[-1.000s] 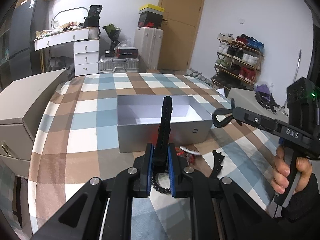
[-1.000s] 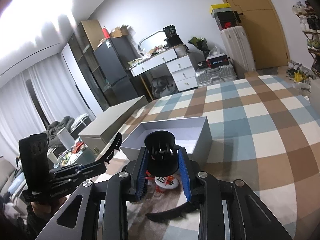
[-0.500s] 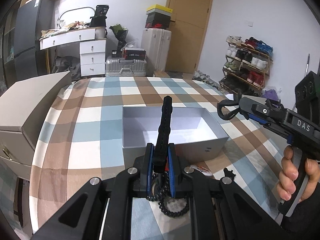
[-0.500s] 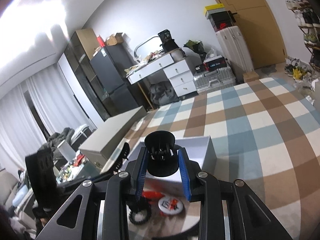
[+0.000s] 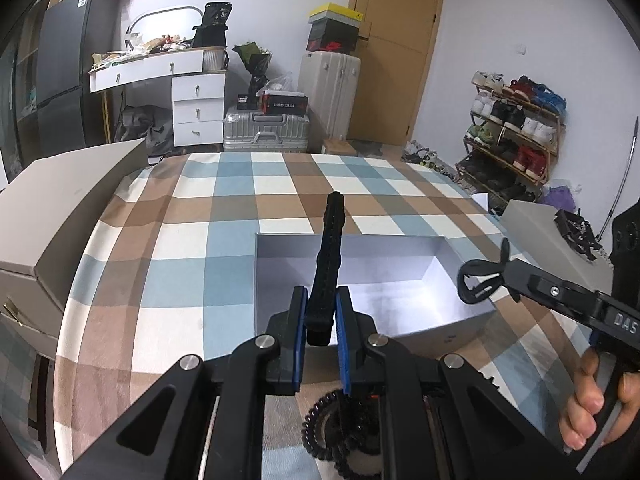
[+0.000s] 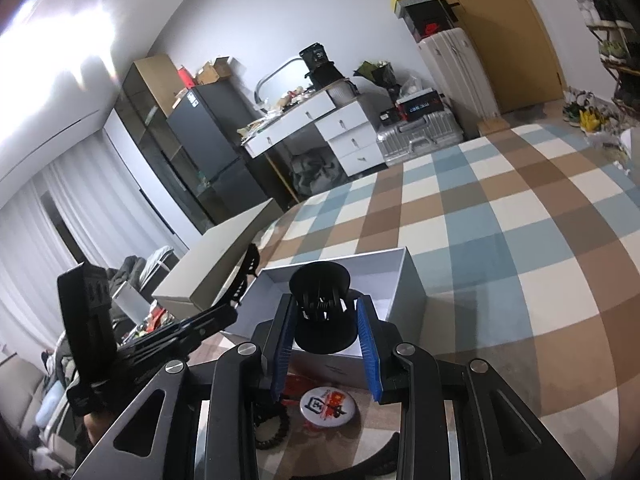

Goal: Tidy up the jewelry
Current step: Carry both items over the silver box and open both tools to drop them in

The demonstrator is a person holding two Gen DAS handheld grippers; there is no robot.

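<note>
Black clips gripped by both grippers, L (image 5: 321,322) & R (image 6: 325,330), above box (image 5: 400,264).

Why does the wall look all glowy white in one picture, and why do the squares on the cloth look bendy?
Right wrist view: bright glare washes out the wall at upper left. Both views: the fisheye lens bends the checked cloth into curves, most near the edges. Left wrist view: light is even, and the white box looks sharp.

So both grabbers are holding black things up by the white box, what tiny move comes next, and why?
Probably ease the left gripper forward and down, then let its black hair clip go inside the white box. It is clamped on the clip, poised at the box's near wall, and the box floor looks bare. The right gripper, holding its own black clip, could follow.
</note>
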